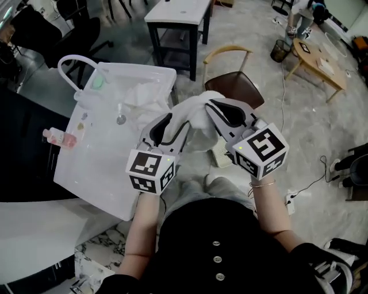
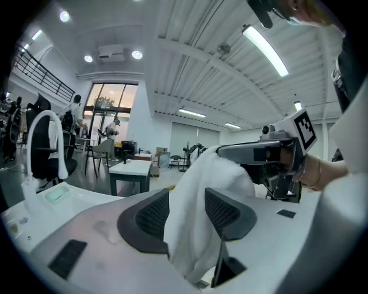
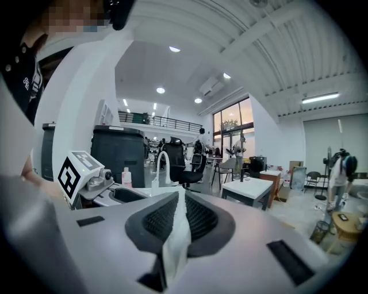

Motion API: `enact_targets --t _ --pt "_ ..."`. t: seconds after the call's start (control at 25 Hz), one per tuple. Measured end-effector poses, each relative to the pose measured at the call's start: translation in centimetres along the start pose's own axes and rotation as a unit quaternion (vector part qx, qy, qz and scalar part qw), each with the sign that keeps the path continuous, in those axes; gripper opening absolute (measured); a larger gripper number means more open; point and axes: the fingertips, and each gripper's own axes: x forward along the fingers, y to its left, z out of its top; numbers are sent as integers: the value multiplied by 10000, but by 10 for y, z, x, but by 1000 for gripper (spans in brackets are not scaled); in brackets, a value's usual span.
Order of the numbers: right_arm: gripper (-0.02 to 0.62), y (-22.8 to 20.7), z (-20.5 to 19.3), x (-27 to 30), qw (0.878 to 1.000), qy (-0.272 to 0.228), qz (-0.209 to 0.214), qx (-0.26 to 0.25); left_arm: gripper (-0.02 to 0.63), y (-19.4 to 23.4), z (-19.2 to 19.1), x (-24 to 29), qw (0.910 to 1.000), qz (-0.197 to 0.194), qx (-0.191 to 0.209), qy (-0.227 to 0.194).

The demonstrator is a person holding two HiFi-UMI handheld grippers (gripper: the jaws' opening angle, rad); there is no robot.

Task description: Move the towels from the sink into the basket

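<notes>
A white towel (image 1: 194, 112) hangs in the air between my two grippers, to the right of the white sink (image 1: 100, 172). My left gripper (image 1: 172, 123) is shut on a thick fold of the towel (image 2: 195, 229), which fills the gap at the left gripper's (image 2: 187, 215) pads. My right gripper (image 1: 216, 109) is shut on a thin edge of the towel (image 3: 175, 247), pinched tight at the right gripper's (image 3: 179, 221) pads. More white towel (image 1: 144, 95) lies crumpled in the sink's far part. A white slatted object (image 1: 221, 154), perhaps the basket, shows partly below the held towel.
A curved white faucet (image 1: 75, 68), a green pad (image 1: 99, 82) and a pink bottle (image 1: 60, 138) stand at the sink's left side. Beyond the towel are a wooden chair (image 1: 233, 83) and a white-topped table (image 1: 175, 17). Cables run over the floor at right.
</notes>
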Motion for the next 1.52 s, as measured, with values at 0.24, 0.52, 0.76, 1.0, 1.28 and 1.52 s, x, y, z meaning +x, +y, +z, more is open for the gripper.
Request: enact_targets --t 0.24,0.52,0.76,1.0,1.28,1.52 --pt "29 -51 -10 -39 9980 76 -610 120 193 -37 9 46 9982 -565 182 65" --pt "28 -113 -36 -84 9900 170 -1301 524 193 -66 0 86 9953 -919 137 262" --pt "28 -148 -73 -112 9808 421 -1692 878 193 -86 -23 117 9920 -1146 -3 522" --pt "28 -159 -120 -121 9728 688 -1779 1317 190 -104 -57 143 9864 -1362 -172 907" --pt "28 -169 -179 -126 9617 864 -1960 1710 181 -119 -102 166 9796 -1480 -347 1315" --pt "29 -185 -231 -126 9520 1057 -2047 2017 181 -127 -141 186 9732 -1497 -551 1655"
